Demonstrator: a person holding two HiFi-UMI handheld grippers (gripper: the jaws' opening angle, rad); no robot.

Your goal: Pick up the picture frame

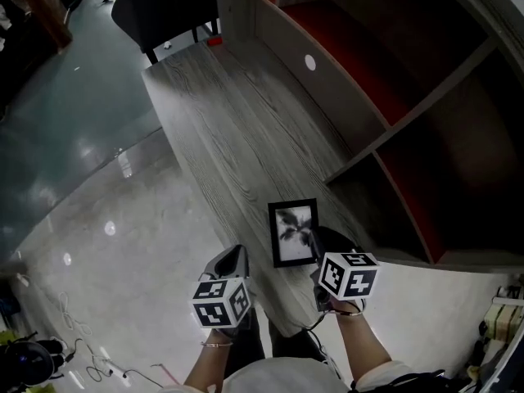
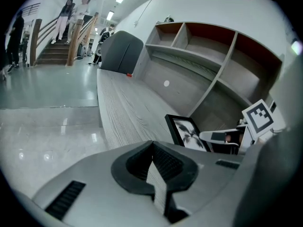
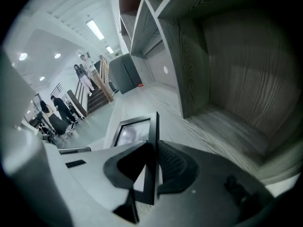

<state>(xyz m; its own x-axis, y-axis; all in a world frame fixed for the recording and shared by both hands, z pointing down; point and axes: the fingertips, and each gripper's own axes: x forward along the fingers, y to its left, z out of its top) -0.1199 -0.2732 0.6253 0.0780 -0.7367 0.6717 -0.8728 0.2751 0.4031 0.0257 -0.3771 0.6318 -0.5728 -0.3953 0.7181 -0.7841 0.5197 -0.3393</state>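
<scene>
A grey wood-grain bench [image 1: 229, 113] runs from the upper left toward the bottom of the head view. Glossy floor [image 1: 82, 187] lies on its left and a shelf unit [image 1: 426, 97] with red-backed compartments on its right.

The right gripper [image 3: 152, 161] has its jaws closed partway on the frame [image 3: 135, 129], pads pressing both faces of one black edge near a corner. The frame sits in the lower middle of the head view, over the bench's near end and just beside the lowest compartment. We cannot tell whether it touches the bench. The left gripper [image 2: 154, 174] has its jaws together with nothing between them, and it hangs left of the frame, apart from it.

We judge the grip the weak point. With only one edge pinched, the frame could swing between the pads or slip out and drop onto the bench, most likely if the wrist rolls or the lift is jerky. The shelf divider is close on the right, so a sideways drift could knock the frame against it.

The right arm [image 1: 368, 346] and left arm [image 1: 214, 363] come in from the bottom of the head view, roughly parallel, with both grippers angled forward and down.
</scene>
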